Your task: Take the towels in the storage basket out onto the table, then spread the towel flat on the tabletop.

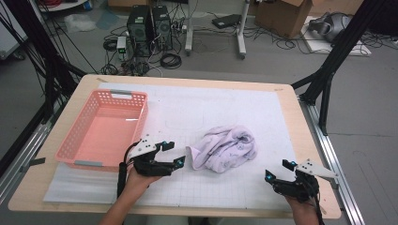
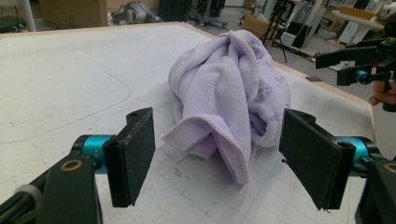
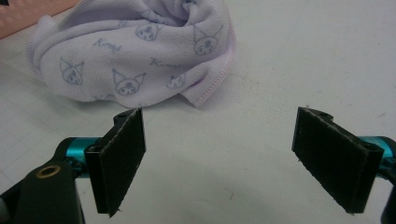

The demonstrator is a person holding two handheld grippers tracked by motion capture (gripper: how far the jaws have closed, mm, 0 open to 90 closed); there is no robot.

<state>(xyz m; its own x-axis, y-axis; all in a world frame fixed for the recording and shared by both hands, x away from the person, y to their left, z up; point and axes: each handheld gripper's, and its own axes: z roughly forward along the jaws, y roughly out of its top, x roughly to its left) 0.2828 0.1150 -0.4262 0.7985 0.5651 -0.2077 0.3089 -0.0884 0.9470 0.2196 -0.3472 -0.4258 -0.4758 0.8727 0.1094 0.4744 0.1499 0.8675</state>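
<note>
A crumpled lilac towel (image 1: 225, 147) printed with small cartoon faces lies in a heap on the white mat, right of centre. My left gripper (image 1: 173, 153) sits just left of it, open, its tips close to the towel's near corner. In the left gripper view the towel (image 2: 231, 95) rises directly ahead of the wide-apart jaws of my left gripper (image 2: 224, 161), nothing between the pads. My right gripper (image 1: 280, 171) rests near the table's front right, open and apart from the towel. In the right gripper view the towel (image 3: 135, 51) lies beyond the spread jaws of my right gripper (image 3: 222, 161).
A pink perforated basket (image 1: 75, 136) stands on the left side of the table, just behind my left gripper. The wooden table edge (image 1: 309, 140) runs close on the right. Black frame legs, cables and computer towers stand on the floor beyond the table.
</note>
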